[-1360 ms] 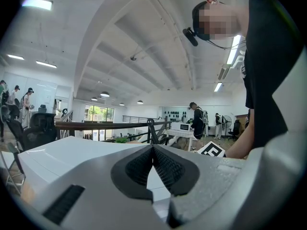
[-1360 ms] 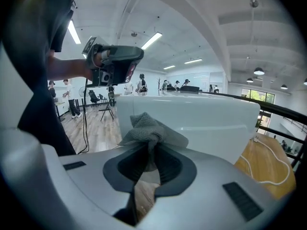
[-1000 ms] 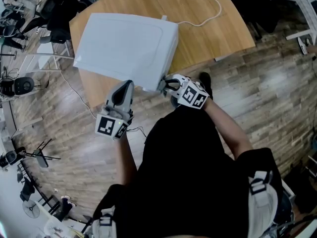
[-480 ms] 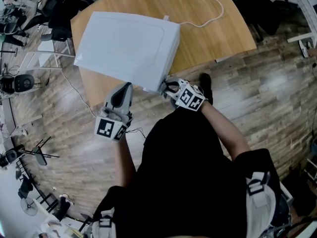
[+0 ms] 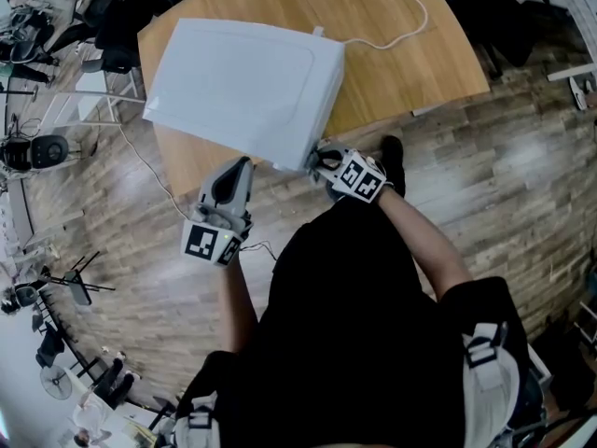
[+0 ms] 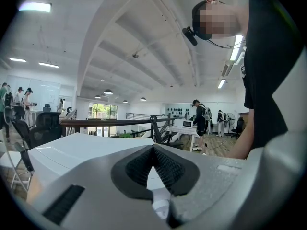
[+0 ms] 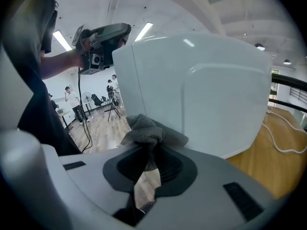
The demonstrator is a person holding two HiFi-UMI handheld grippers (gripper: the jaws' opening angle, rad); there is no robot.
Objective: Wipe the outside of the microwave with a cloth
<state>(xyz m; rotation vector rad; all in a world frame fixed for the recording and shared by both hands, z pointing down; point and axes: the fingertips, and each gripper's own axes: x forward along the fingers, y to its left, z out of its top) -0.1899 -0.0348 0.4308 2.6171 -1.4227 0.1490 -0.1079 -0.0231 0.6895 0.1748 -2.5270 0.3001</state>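
Right gripper view: right gripper (image 7: 149,150) jaws pinch cloth (image 7: 144,128) beside microwave (image 7: 216,90).

Bright, even light falls from ceiling strips (image 6: 36,7). The white microwave (image 5: 242,82) looks washed out on top. Picture edges bend and corners darken.

Seemingly an open-plan lab or office: ceiling strip lights (image 6: 34,6), a railing (image 6: 115,122), office chairs (image 6: 45,123), a tripod (image 7: 114,110), wood floor (image 5: 485,166).
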